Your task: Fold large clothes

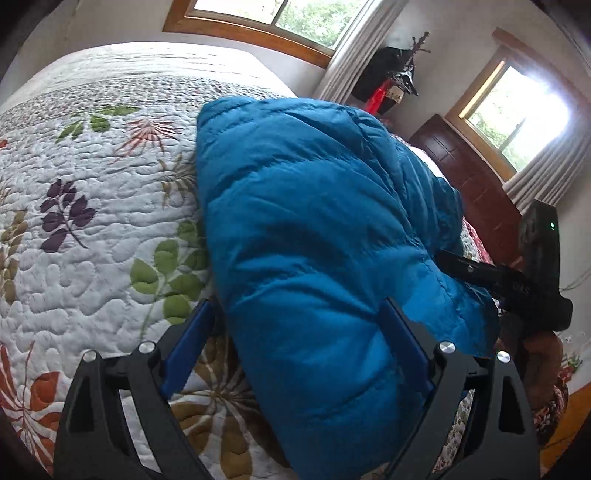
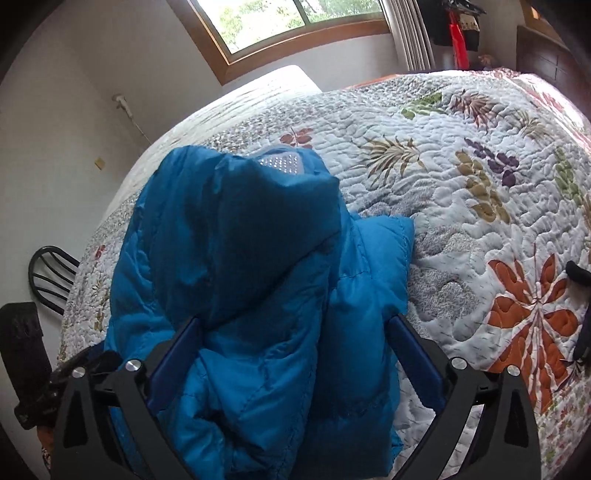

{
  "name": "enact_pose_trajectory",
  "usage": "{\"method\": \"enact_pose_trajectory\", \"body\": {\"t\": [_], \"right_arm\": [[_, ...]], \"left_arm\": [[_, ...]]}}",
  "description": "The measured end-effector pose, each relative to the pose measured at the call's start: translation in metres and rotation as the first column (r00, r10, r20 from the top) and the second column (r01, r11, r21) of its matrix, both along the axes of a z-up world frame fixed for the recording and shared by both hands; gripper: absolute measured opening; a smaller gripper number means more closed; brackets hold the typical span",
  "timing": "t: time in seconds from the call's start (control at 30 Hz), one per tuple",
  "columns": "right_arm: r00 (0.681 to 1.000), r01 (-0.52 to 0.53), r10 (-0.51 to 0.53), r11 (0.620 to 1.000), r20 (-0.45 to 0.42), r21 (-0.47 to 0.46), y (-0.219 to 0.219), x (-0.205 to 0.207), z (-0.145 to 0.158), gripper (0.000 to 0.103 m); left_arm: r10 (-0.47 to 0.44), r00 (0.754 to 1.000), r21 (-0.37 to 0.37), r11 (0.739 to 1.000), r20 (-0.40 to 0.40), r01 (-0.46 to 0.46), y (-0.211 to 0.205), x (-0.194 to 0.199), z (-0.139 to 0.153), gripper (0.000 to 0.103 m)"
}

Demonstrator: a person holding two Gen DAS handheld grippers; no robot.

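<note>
The blue puffer jacket (image 1: pixel 317 236) lies bundled on the quilted bedspread (image 1: pixel 92 206), which is printed with leaves and flowers. In the left wrist view the quilt runs bare to the left of the jacket and on toward the far edge of the bed under the window (image 1: pixel 273 18); to the right a dark wooden headboard (image 1: pixel 469 173) and a second window stand close by. In the right wrist view the quilt lies bare to the right of the jacket, while the bed's left edge falls away near a black chair back (image 2: pixel 48 280).

The left gripper (image 1: pixel 299 317) has its blue pads spread wide, with the near bulk of the jacket filling the gap between them. The left pad sits over the quilt just beside the fabric. The right gripper (image 2: pixel 295 332) is likewise spread, straddling the near end of the jacket, whose hood (image 2: pixel 258 206) rises on the far side. Neither claw visibly pinches the cloth. The other gripper's black body shows at the right edge of the left wrist view, against the jacket.
</note>
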State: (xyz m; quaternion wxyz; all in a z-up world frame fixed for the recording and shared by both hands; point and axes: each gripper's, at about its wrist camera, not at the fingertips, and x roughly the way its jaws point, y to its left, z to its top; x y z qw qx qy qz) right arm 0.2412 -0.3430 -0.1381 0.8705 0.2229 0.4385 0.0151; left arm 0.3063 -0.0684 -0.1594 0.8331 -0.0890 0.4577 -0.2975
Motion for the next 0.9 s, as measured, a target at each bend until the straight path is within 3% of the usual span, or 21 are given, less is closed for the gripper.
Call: {"method": "enact_pose_trajectory", "body": {"t": [0.13,0.2,0.4,0.5,0.67,0.9], "right_arm": [[1.0,-0.027,0.027,0.999,0.003,0.019,0.0,0.003,-0.01,0.097],[0.999,-0.043,0.043,0.999,0.014,0.031,0.002,0.005,-0.013,0.086],[0.994,-0.074,0.075,0.997,0.082,-0.009,0.017,-0.007,0.003,0.048],[0.99,-0.071,0.076,0.997,0.119,-0.04,0.027,-0.013,0.012,0.04],[0.979,-0.081,0.084,0.996,0.185,-0.02,0.033,-0.022,0.02,0.033],[0.955,-0.139,0.126,0.99,0.27,0.032,0.055,-0.019,0.033,0.031]], "left_arm": [[-0.008,1.0,0.013,1.0,0.009,0.008,-0.011,0.004,-0.007,0.091],[-0.006,1.0,0.026,1.0,0.02,0.006,-0.016,0.003,-0.008,0.091],[0.001,0.995,0.067,0.998,0.102,-0.008,-0.023,-0.011,0.007,0.064],[0.011,0.992,0.077,0.997,0.124,-0.021,-0.023,-0.016,0.013,0.057],[0.02,0.981,0.115,0.992,0.192,-0.043,-0.016,-0.031,0.026,0.052],[0.058,0.946,0.161,0.98,0.319,-0.114,0.01,-0.059,0.058,0.049]]}}
